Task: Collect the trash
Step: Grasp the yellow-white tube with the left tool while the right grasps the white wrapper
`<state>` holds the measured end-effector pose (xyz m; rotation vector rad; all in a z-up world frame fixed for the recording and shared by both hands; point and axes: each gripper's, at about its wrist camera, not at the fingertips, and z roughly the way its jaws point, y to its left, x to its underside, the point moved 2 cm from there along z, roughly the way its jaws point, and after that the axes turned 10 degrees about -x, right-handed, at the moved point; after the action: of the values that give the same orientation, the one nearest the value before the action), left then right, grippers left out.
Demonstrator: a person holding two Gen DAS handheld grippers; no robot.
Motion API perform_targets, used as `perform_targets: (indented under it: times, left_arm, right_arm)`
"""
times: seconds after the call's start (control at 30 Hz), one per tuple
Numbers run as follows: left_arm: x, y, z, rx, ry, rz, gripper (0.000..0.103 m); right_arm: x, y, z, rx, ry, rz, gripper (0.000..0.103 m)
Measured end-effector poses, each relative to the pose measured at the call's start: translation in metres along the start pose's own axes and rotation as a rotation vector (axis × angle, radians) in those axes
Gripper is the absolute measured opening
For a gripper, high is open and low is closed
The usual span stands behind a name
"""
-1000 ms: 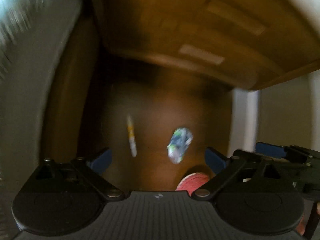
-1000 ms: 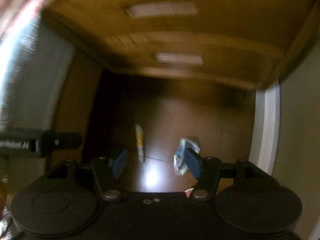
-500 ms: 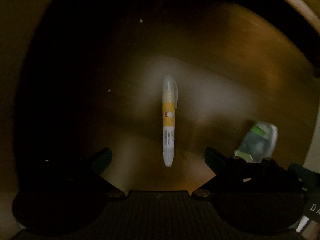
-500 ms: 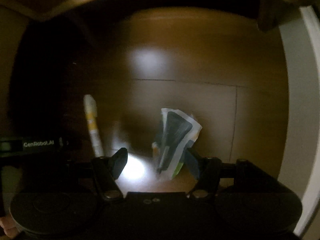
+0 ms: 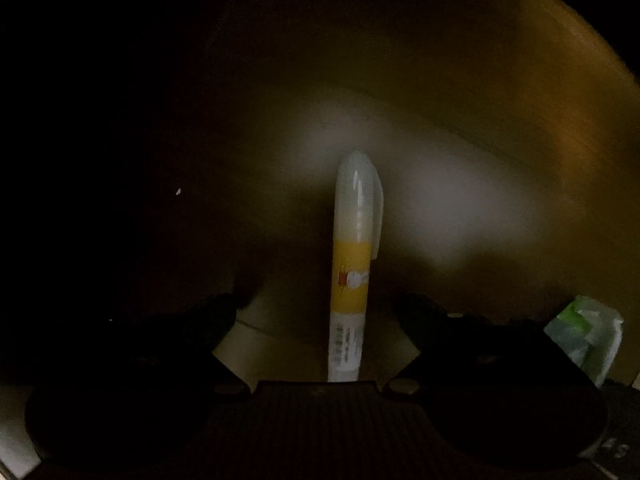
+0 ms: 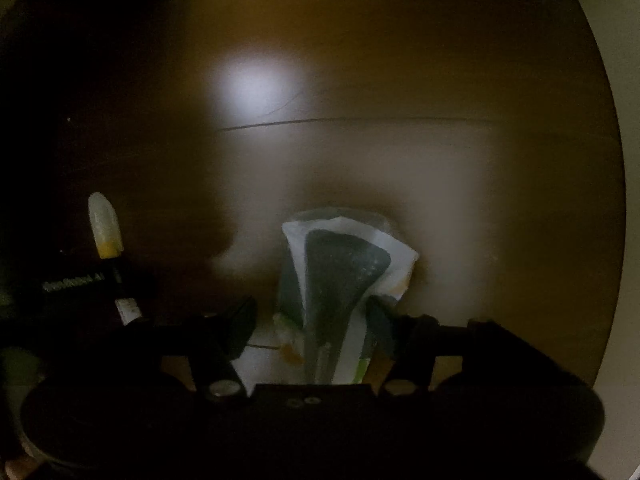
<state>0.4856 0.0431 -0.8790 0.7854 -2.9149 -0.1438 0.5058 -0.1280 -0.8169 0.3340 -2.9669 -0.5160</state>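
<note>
Surface: a dark brown wood plank floor [image 6: 400, 60], dimly lit, one pale patch of glare noted; a light wall or skirting is seen at the right edge of the right wrist view.

Item 1: a pen-shaped tube [image 5: 352, 272], capped, translucent white with a yellow label band and a barcode. It lies flat on the floor, lengthwise between the fingers of the left gripper [image 5: 324, 312]. The jaws are spread wide and have just been closing; clear floor is visible on both sides of the tube, so no contact is made.

Item 2: a crumpled wrapper [image 6: 340, 280], white and grey with a green edge. It lies on the floor between the fingers of the right gripper [image 6: 312, 316]. The jaws are partly spread and have just been closing; the right finger looks close against the wrapper, the left stands apart, and no pinch is judged to be made.

Progress: both pieces are straddled, neither gripped nor lifted. Collection is judged to be at its start; closing, lifting and disposal remain. No bin is in view.
</note>
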Motion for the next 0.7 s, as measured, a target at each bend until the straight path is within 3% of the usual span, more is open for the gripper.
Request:
perform_targets:
  times: [0.07,0.13,0.23,0.3,0.33,0.5,0.7]
  left_arm:
    - [0.0,-0.002,-0.002,0.002,-0.013,0.015,0.086]
    - [0.0,-0.002,-0.006,0.037,-0.021,0.022,0.073]
    - [0.002,0.001,-0.01,0.041,-0.033,0.025,0.05]
    - [0.005,0.002,-0.012,0.045,-0.034,0.026,0.021]
    - [0.004,0.003,-0.011,0.052,-0.028,0.028,0.017]
    - [0.006,-0.005,-0.014,0.052,-0.027,0.027,0.017]
    - [0.013,0.004,-0.031,0.064,-0.029,-0.005,0.017]
  right_arm:
    - [0.001,-0.001,0.001,0.011,0.001,0.006,0.054]
    - [0.001,-0.003,-0.002,0.025,-0.006,0.008,0.048]
    - [0.004,0.004,0.004,0.046,-0.01,0.003,0.036]
    - [0.005,0.004,0.001,0.065,-0.008,-0.003,0.024]
    - [0.006,0.006,0.001,0.065,-0.007,-0.002,0.022]
    - [0.009,0.011,-0.007,0.062,-0.02,-0.031,0.004]
    - [0.029,0.018,-0.04,0.005,-0.062,-0.04,0.002]
